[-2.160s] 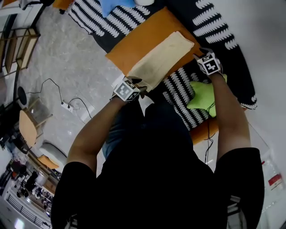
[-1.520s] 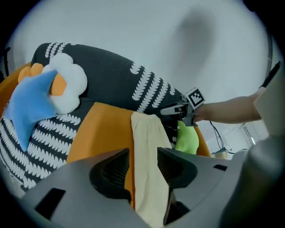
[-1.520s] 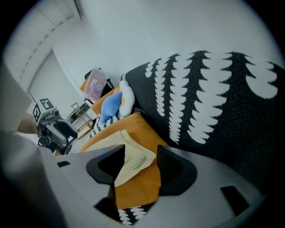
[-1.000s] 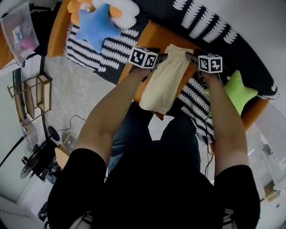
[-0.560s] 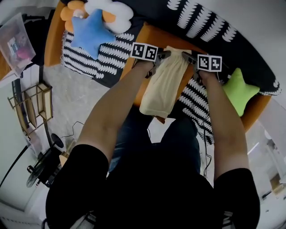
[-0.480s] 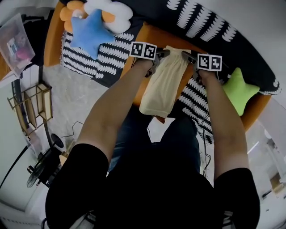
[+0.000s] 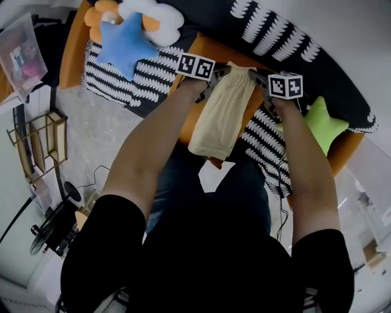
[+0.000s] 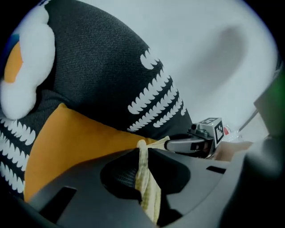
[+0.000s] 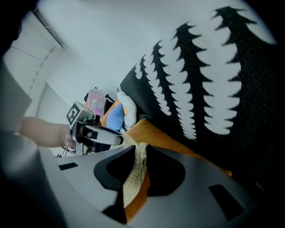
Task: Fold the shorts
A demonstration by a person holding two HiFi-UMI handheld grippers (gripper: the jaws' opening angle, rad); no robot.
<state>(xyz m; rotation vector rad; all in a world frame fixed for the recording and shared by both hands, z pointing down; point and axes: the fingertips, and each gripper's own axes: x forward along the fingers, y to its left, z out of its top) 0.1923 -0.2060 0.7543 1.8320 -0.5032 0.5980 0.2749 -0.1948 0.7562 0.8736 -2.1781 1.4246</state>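
The pale yellow shorts (image 7: 221,116) lie folded lengthwise on an orange cushion (image 7: 197,50), their near end hanging over its front edge. My left gripper (image 7: 222,71) holds the far left corner and my right gripper (image 7: 256,75) the far right corner. In the left gripper view the jaws of the left gripper (image 8: 142,150) are closing, and a fold of yellow cloth (image 8: 145,178) is pinched between them. The right gripper (image 9: 139,153) is closing too, with the shorts' edge (image 9: 132,180) squeezed in its jaws. Each gripper sees the other across the cloth.
A blue star cushion (image 7: 125,43) and a white and orange cushion (image 7: 153,13) lie at the far left, a green star cushion (image 7: 324,125) at the right. A black cover with white marks (image 7: 269,36) rises behind. A wooden rack (image 7: 40,137) stands on the floor at the left.
Both grippers went from the shorts' near end to the far end. Their jaws then closed on the two far corners, and the shorts narrowed slightly between them.
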